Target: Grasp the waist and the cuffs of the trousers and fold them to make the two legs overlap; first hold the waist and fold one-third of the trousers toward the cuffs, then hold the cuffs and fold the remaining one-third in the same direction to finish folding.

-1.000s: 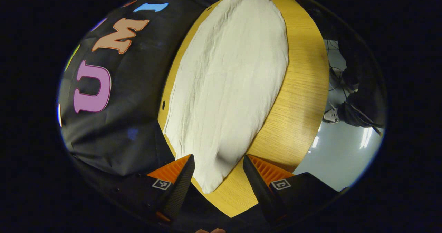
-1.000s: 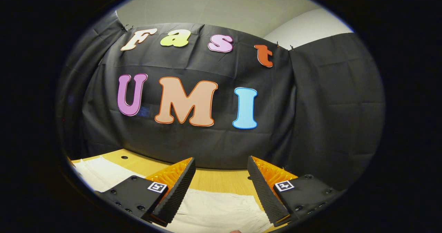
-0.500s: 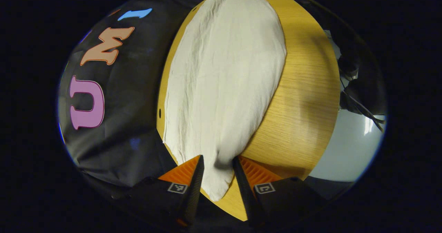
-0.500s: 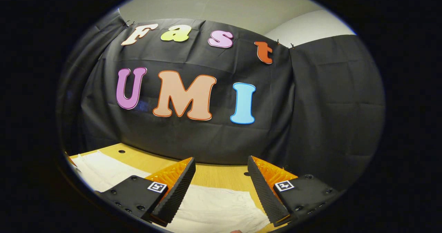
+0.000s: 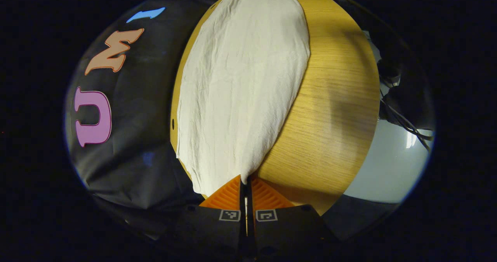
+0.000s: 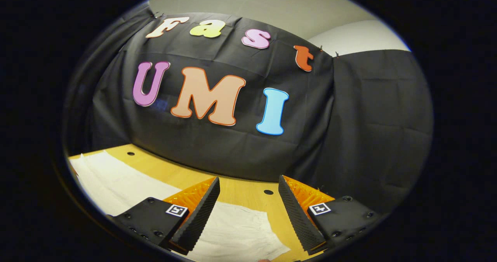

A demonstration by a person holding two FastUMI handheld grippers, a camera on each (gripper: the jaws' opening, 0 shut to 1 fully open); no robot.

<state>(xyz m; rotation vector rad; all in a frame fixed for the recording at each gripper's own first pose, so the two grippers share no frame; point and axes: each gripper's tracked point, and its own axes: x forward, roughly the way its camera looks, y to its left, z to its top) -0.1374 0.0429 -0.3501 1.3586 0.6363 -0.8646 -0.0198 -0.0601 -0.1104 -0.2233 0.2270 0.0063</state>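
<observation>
Jaws first: in the left gripper view my left gripper (image 5: pixel 245 182) is pinched tight on the near edge of the trousers (image 5: pixel 240 87), which run from bottom centre to the top of the frame across the wooden table (image 5: pixel 334 110). In the right gripper view my right gripper (image 6: pixel 248 203) stands wide open, holding nothing, above the trousers' end at bottom centre.

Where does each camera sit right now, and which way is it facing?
Left gripper view: rides the left gripper, looking along the trousers down the table; its fingers are closed on the fabric's near end.
Right gripper view: rides the right gripper, low over the table, facing the booth wall; its fingers stand open above the trousers.
Shared: trousers and table.
</observation>
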